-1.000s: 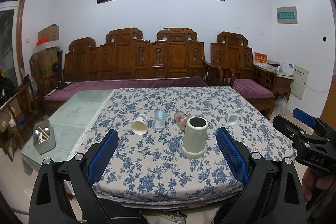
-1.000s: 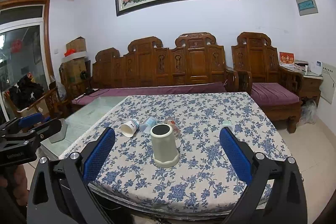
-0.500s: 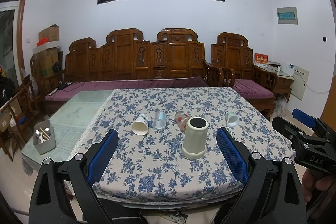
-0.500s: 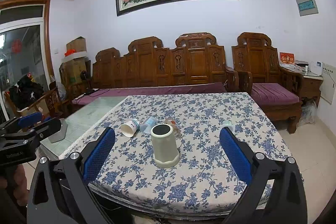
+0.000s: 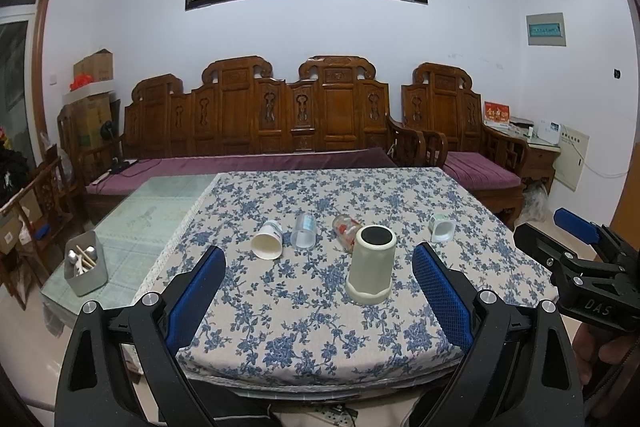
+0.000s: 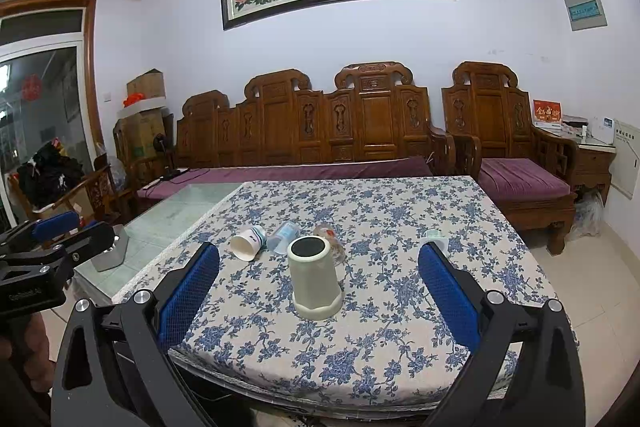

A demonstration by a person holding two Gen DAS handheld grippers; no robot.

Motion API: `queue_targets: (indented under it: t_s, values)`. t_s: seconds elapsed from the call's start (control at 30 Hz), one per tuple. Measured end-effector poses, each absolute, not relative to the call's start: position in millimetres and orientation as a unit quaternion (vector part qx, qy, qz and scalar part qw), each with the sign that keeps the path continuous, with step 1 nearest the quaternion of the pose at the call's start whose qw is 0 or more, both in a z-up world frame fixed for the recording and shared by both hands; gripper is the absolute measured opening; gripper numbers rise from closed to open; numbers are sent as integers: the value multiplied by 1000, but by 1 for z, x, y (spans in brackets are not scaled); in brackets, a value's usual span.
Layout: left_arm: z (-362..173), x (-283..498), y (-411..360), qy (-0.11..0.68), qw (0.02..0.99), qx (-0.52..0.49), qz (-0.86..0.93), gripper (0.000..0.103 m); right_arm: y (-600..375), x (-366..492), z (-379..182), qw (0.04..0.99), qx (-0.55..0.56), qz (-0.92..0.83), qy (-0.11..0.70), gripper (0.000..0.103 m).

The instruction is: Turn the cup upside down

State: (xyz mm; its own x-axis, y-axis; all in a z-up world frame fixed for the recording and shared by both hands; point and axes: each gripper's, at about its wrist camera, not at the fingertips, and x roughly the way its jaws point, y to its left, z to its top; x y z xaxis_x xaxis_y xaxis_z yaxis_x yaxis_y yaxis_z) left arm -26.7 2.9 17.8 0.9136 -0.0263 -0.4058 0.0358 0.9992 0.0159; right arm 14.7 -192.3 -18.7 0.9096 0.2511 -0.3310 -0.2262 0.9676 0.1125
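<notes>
Two grippers are in your hands, the left gripper (image 5: 318,281) and right gripper (image 6: 320,277), both spread wide with nothing between their pads, low in each frame. The beige cup (image 5: 370,269) stands mouth-down on the floral worktop (image 5: 280,315), centre-right in the left view, centre in the right.

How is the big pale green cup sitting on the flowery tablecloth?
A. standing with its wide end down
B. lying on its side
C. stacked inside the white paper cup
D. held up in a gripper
A: the pale green cup stands alone on the tablecloth with its wide end down and narrow dark-topped end up, while the left gripper and right gripper are both open and away from it.
</notes>
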Motion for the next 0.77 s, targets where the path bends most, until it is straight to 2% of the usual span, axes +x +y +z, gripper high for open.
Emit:
queue_targets:
  t_s: [0.77]
  values:
    - [19, -28, 2, 204, 979, 13, -16, 91, -191, 14, -18, 976, 35, 123, 174, 100]
